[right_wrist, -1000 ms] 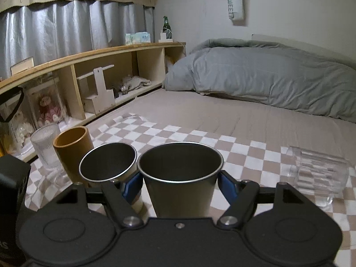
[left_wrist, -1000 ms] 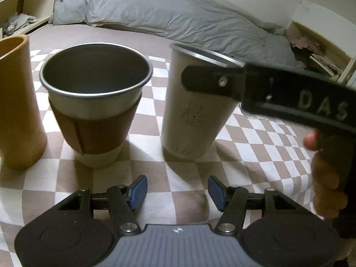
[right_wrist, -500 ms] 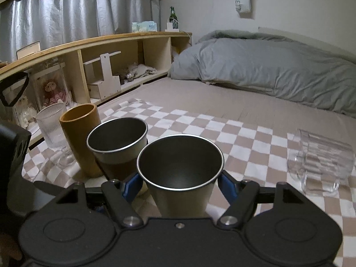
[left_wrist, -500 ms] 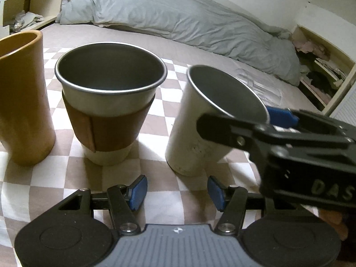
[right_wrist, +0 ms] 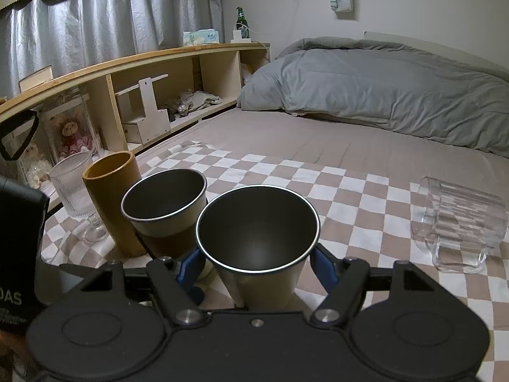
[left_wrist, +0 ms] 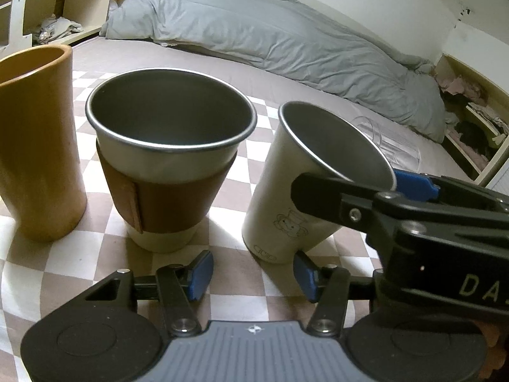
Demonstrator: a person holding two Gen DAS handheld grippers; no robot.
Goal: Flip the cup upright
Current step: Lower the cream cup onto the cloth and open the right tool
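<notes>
The right tongs [right_wrist: 256, 265] gripped the cup [right_wrist: 257, 238] from both sides, blue pads against its wall. The cup stood mouth up on the checked cloth [right_wrist: 350, 197], its base touching the cloth, leaning a little in the left view [left_wrist: 305, 191]. The left tongs [left_wrist: 253, 270] hung open and empty, just short of the cup. Beside the cup stood a sleeved cup [left_wrist: 168, 165], then a wooden tumbler [left_wrist: 35, 140]. A glass mug [right_wrist: 458, 219] lay on its side well apart.
</notes>
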